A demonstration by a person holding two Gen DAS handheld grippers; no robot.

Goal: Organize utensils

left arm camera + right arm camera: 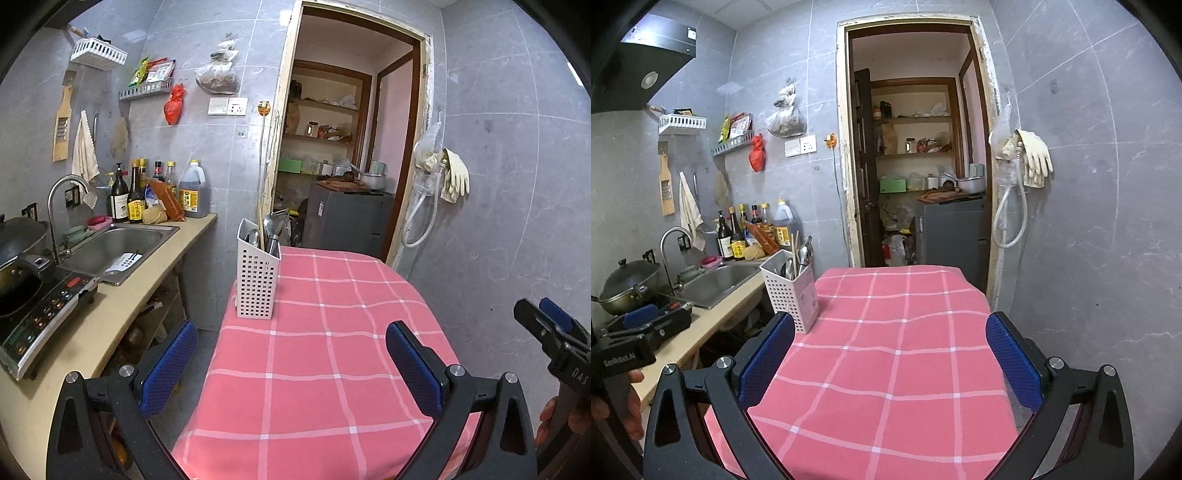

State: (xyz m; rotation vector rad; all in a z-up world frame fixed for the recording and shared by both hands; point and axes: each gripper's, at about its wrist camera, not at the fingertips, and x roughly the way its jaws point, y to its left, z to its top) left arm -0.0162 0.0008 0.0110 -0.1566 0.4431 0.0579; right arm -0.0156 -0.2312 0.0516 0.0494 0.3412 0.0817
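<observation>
Both tongs, left tongs (291, 350) and right tongs (890, 347), gape wide, empty.

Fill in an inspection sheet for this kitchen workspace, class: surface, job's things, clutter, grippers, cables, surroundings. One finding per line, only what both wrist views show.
Surface: table under a pink checked tablecloth; nothing lying loose on the cloth.
Job's things: white perforated utensil holder upright at the table's far left corner, holding spoons and other metal utensils; chopsticks show in the right wrist view.
Clutter: nothing seen on the table.
Grippers: left gripper open, empty, above the cloth; right gripper open, empty.
Cables: white hose looped on the right wall; none on the table.
Surroundings: sink, sauce bottles, induction cooker, wok, doorway, rubber gloves.
</observation>
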